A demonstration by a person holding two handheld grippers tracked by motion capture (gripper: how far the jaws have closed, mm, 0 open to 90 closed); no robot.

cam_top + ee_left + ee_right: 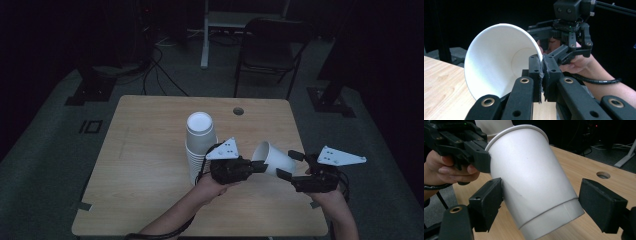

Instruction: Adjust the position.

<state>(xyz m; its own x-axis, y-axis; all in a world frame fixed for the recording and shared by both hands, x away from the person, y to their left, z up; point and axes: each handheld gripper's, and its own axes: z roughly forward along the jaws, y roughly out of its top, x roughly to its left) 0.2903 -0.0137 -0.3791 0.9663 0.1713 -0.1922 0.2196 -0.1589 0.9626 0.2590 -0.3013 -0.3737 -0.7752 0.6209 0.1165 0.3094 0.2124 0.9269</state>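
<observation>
**One cup pinched at its rim**

One white paper cup (272, 158), unprinted, is pinched at its rim by the left gripper (541, 72). The right gripper (540, 202) is spread around its base. A cup stack (200, 140) stands behind the left gripper on the tabletop (145, 150).

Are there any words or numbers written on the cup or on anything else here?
None can be read. The white paper cup is plain, and so is the stack of cups. The left gripper, the right gripper and the wooden table carry no label that shows.
</observation>
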